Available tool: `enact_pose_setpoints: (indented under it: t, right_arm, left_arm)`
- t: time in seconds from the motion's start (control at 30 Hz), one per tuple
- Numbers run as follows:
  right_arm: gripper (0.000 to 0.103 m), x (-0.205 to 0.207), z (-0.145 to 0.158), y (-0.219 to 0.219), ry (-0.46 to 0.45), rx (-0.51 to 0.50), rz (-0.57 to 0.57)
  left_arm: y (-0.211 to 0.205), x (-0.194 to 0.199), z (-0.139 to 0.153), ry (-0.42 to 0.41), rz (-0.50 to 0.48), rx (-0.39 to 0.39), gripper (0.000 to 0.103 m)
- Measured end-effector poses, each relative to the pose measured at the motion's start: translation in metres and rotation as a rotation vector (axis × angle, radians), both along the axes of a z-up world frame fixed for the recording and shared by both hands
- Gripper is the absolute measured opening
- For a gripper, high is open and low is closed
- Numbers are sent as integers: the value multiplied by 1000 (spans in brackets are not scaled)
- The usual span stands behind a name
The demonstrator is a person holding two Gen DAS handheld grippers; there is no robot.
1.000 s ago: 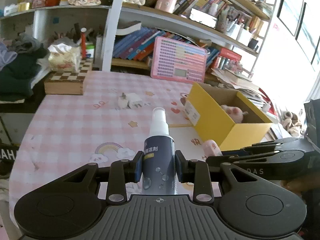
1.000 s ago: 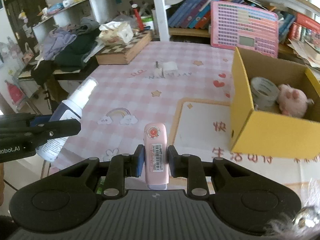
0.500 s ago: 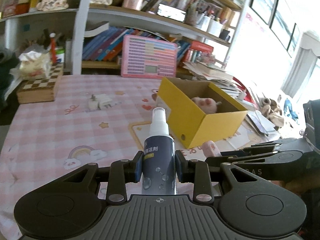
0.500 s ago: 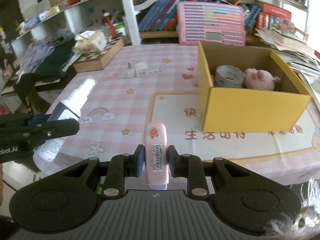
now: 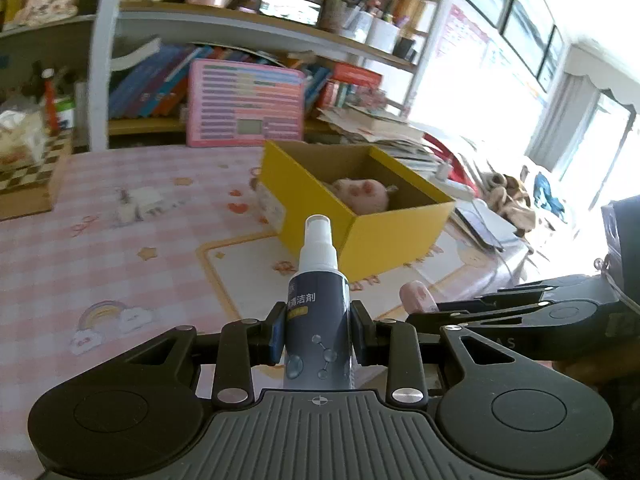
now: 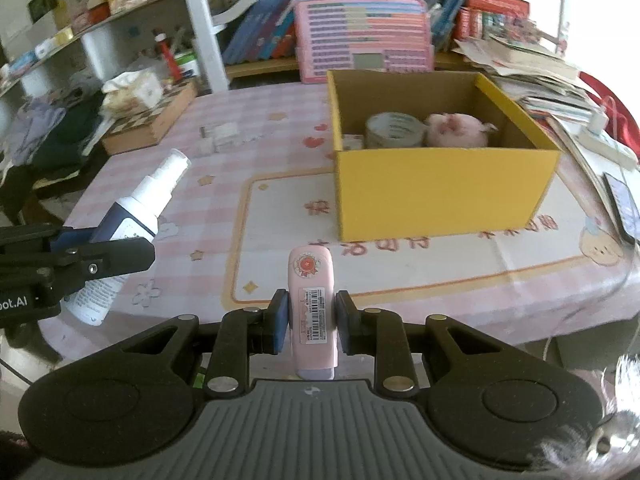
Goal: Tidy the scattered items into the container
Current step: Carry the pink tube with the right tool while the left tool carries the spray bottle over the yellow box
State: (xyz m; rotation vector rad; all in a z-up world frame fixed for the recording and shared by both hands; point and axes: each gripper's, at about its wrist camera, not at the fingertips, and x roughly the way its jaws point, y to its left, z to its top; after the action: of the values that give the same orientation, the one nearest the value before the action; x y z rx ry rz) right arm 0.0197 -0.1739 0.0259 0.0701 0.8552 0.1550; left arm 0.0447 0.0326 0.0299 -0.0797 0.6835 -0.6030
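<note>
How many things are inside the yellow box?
3 show in the yellow box: a tape roll, a pink pig toy, and a small thing in the corner. More may hide.

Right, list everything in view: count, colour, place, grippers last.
box: one, yellow, on the table, open.
tape roll: one, grey, inside the box.
plush: one, pink, inside the box beside the tape roll.
charger: one, white, on the table left of the box.
tablecloth: one, pink check.
toy tablet: one, pink, propped behind the box.
chessboard: one, wooden, table's far left edge.
spray bottle: one, navy and white, in the left gripper.
pink case: one, in the right gripper.
</note>
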Motion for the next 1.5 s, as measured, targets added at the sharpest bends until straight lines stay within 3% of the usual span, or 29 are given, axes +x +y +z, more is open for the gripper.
enact_pose_setpoints:
  t: [0.83, 1.13, 1.5]
  right_arm:
    - [23, 13, -5, -85, 3, 21, -116]
    - [23, 39, 11, -116, -77, 22, -114]
    - [23, 99, 42, -140, -223, -7, -4]
  left_arm:
    - [-91, 31, 2, -1, -153, 37, 31]
    - [-120, 51, 12, -62, -170, 24, 31]
    - [-149, 94, 36, -154, -64, 6, 31]
